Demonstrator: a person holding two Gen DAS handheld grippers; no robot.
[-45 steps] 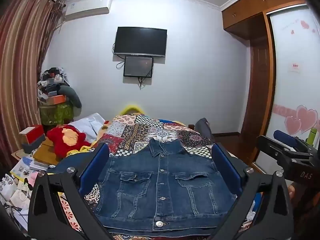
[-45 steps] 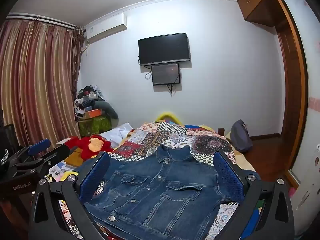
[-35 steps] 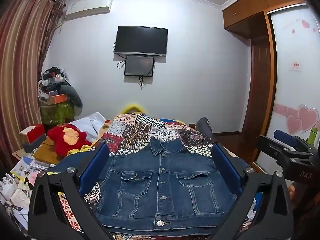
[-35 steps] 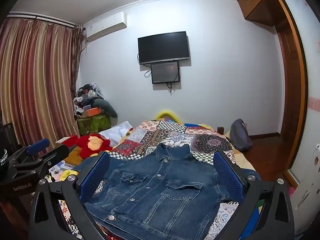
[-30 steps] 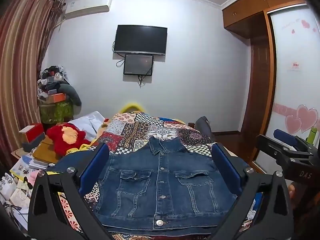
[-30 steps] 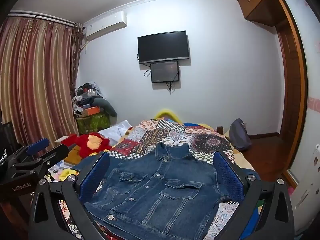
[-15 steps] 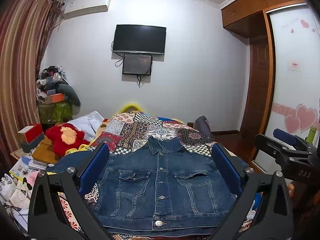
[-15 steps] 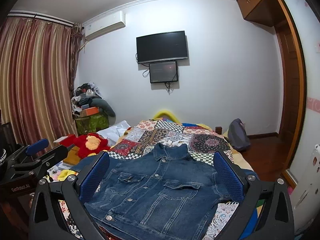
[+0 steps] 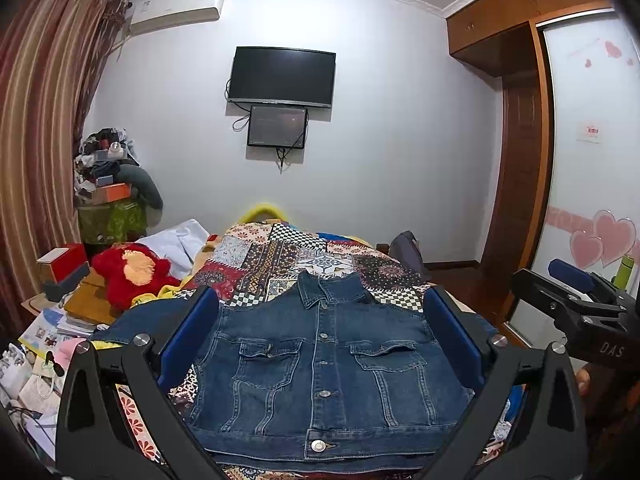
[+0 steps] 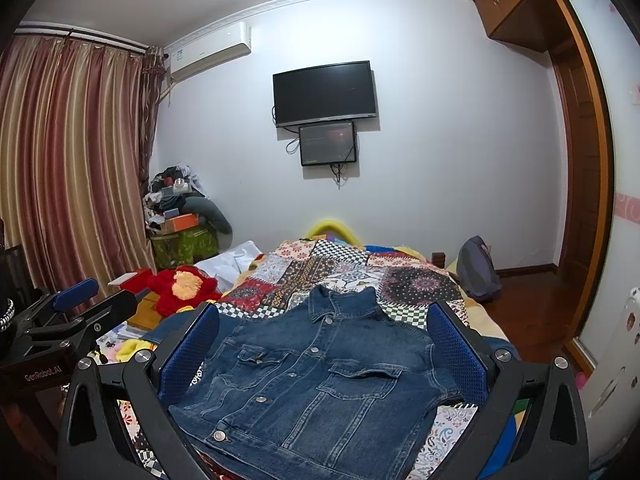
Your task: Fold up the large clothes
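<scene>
Both tools slightly higher — one denim jacket [image 9: 320,364].

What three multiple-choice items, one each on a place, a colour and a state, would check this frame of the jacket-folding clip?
1. The denim jacket lies on:
A. the patchwork quilt
B. the floor
C. a chair

2. The plush toy is mostly:
A. green
B. red
C. white

3. Both grippers, left gripper and right gripper, are:
A. shut on a sleeve
B. shut on the collar
C. open

Answers: 1 A, patterned quilt shows around the jacket. 2 B, red with an orange patch. 3 C, the blue pads stand wide apart, holding nothing.
</scene>
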